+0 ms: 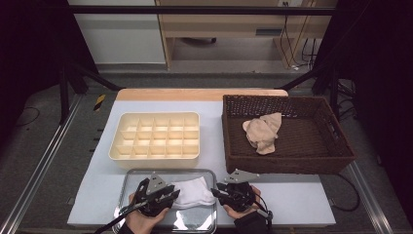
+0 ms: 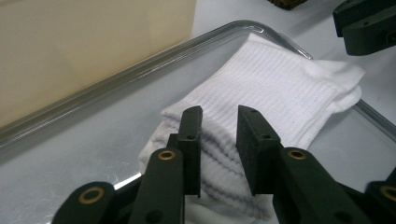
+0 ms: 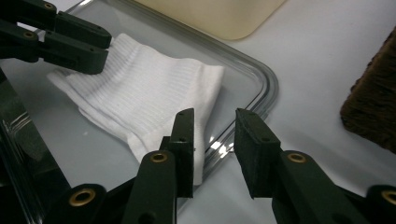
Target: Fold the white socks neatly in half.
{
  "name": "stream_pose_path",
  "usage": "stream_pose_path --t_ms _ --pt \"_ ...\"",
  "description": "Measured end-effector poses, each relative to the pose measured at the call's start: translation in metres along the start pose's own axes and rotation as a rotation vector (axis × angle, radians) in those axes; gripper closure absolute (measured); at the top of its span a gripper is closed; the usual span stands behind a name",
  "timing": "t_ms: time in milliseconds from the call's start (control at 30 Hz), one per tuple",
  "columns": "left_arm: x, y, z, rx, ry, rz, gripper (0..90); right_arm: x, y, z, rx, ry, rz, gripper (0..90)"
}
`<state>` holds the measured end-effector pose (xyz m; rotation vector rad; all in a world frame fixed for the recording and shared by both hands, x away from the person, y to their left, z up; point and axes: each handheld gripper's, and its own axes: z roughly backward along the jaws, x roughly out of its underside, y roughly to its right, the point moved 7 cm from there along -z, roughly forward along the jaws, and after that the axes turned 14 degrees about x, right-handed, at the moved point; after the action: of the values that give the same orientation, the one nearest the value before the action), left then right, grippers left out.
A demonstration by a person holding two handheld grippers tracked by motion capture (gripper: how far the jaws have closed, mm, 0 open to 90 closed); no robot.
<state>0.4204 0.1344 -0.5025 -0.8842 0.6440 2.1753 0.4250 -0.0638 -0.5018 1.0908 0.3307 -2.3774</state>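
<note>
Folded white sock point(image 1: 194, 192) sitting on the metal tray point(image 1: 127, 181), a gripper at each end

Left gripper point(image 2: 219, 122) has its jaws partly apart over the sock's folded edge, not pinching it. Right gripper point(image 3: 214, 125) is also part open, jaws straddling the sock's corner and the tray rim, nothing held.

A table point(image 1: 302, 195) is covered by a pale sheet, with a strip of bare wood left showing along its far edge. Three things are set directly on the sheet. A cream box point(image 1: 155, 141) divided into small compartments is placed at the left middle. A dark wicker basket point(image 1: 341, 161) is placed at the right. A shiny metal tray point(image 1: 124, 187) is laid at the near edge, just in front of the box.
</note>
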Motion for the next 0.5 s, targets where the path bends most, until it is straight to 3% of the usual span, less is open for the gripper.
stream_pose_path --t_ms 200,333,467,500 --pt "0.003 -0.001 -0.006 0.012 -0.014 0.017 84.2 0.001 -0.007 -0.003 -0.012 -0.012 0.012 68.1" --pt "0.001 0.0 -0.003 0.011 0.005 -0.005 86.5 0.001 -0.006 -0.002 -0.01 -0.004 0.006 68.1" --pt "-0.008 0.003 0.011 0.026 0.047 -0.027 86.7 -0.002 -0.007 -0.002 -0.021 0.014 0.006 68.6" --pt "-0.01 0.003 0.015 0.03 0.051 -0.029 86.8 -0.005 -0.011 -0.003 -0.052 0.023 0.008 70.7"
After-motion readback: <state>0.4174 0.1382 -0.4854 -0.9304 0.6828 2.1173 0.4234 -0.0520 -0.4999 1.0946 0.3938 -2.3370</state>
